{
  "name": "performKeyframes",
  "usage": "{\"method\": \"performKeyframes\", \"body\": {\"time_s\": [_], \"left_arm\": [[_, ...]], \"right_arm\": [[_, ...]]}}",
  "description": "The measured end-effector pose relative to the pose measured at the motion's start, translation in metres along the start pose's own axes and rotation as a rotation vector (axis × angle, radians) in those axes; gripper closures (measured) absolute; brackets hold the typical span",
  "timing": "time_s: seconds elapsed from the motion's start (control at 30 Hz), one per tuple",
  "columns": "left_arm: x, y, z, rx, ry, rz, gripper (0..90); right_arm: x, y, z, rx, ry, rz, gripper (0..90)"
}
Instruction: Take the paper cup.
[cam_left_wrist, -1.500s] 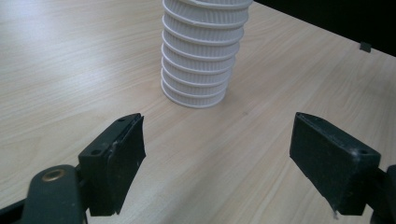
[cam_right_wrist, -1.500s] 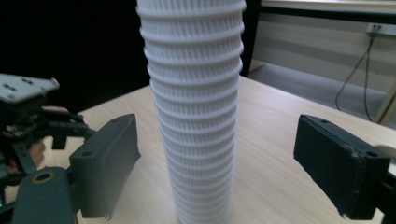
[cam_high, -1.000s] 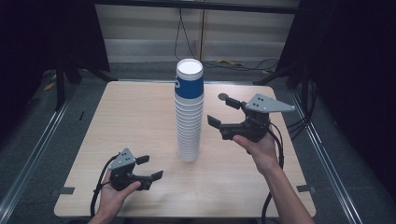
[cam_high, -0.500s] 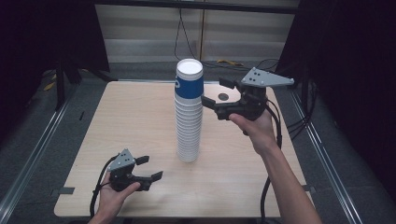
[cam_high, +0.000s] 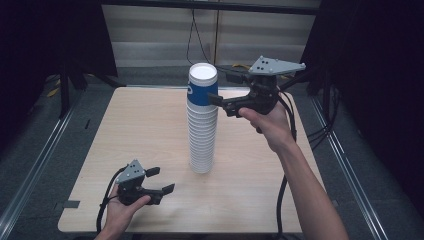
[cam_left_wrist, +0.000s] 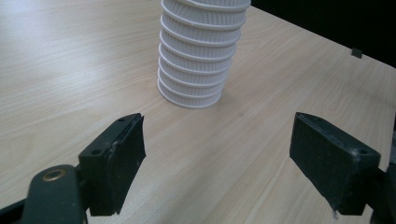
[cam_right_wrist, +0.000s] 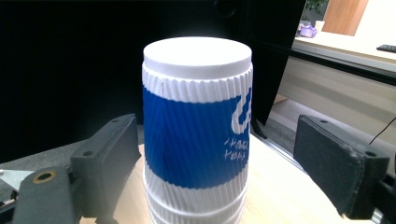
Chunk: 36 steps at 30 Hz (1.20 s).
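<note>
Upside-down blue-banded ribbed paper cup (cam_right_wrist: 196, 126) tops the tall white stack mid-table, light and crushable, so pinch gently across its blue band, where the right gripper (cam_high: 218, 91), jaws just spreading, brackets it unclamped while the left gripper (cam_high: 161, 181) gapes empty.

Cup stack (cam_left_wrist: 198, 51) top cut by upper edge in left gripper view; base (cam_right_wrist: 196, 205) cut below in right gripper view.

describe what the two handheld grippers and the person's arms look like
Both the left gripper and right gripper are black, each with two blocky flat-padded fingers, a grey three-cornered plate on top and a trailing black cable. The forearms are bare; no sleeves or gloves show.
</note>
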<state>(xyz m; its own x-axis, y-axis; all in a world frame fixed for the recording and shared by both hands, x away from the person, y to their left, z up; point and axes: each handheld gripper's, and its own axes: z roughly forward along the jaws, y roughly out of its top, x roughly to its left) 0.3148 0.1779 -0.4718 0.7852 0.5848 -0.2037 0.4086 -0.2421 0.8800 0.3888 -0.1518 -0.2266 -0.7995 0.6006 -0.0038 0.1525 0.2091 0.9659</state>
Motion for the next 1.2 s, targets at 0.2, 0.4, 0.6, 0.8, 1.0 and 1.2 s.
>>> {"method": "performKeyframes", "body": {"time_s": [0.2,0.4,0.6,0.8,1.0,1.2], "left_arm": [[0.000,0.000,0.001,-0.001,0.002,0.003,17.9],[0.000,0.000,0.001,0.000,0.001,0.004,18.0],[0.000,0.000,0.001,0.006,0.004,0.002,18.1],[-0.001,0.000,0.001,0.008,0.007,0.004,18.3],[0.000,-0.001,0.002,0.008,0.008,0.003,18.5],[-0.001,0.000,0.003,0.012,0.005,0.006,18.6]], "right_arm": [[0.002,0.004,0.011,-0.002,0.028,0.002,18.8],[0.005,0.008,0.023,0.023,0.037,0.004,19.1],[0.005,0.013,0.033,0.066,0.034,0.014,20.3],[0.007,0.015,0.037,0.081,0.029,0.000,23.2],[0.007,0.017,0.038,0.094,0.031,-0.009,23.6],[0.009,0.019,0.039,0.109,0.024,-0.019,24.0]]}}
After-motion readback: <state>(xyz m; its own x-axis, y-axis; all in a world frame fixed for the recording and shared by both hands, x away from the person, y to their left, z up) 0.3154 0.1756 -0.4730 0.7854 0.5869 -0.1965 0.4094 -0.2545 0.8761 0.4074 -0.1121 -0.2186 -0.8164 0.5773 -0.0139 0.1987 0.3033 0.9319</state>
